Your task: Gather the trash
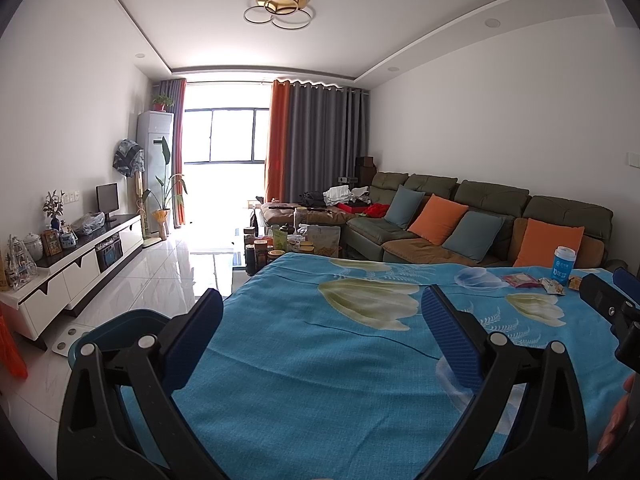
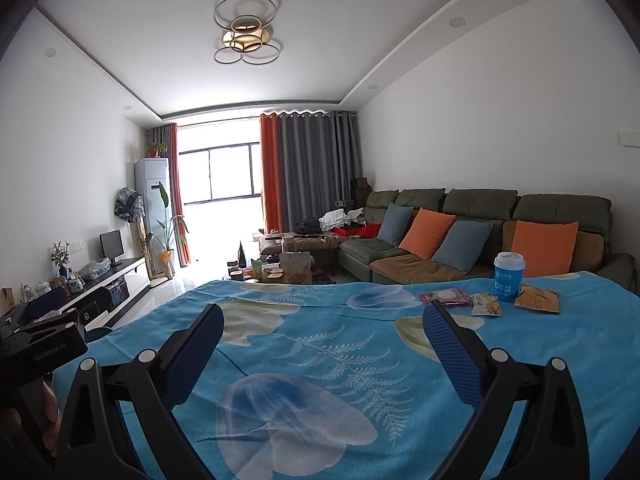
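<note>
Trash: a cup [image 2: 509,276] and three wrappers were gathered at the far right of the cloth [image 2: 320,360], well beyond both grippers, in reach of the right one sooner than the left.
Cup: it was stood upright, lid on, just behind the wrappers, so it could be taken from the side.
Wrappers: a pink one [image 2: 445,298], a pale one [image 2: 485,305] and a brown one [image 2: 537,299] were laid flat, side by side; the pale one was touching the cup's foot or nearly so.
Left gripper [image 1: 322,308]: it was held low over the cloth's near left part, jaws spread wide, nothing between them.
Right gripper [image 2: 323,322]: it was held level over the near cloth, jaws likewise spread and empty, aimed left of the trash.
Bin [image 1: 120,332]: a blue rim was seen by the table's left corner, on the floor, probably kept there for the left hand to drop into; its contents were hidden.
</note>
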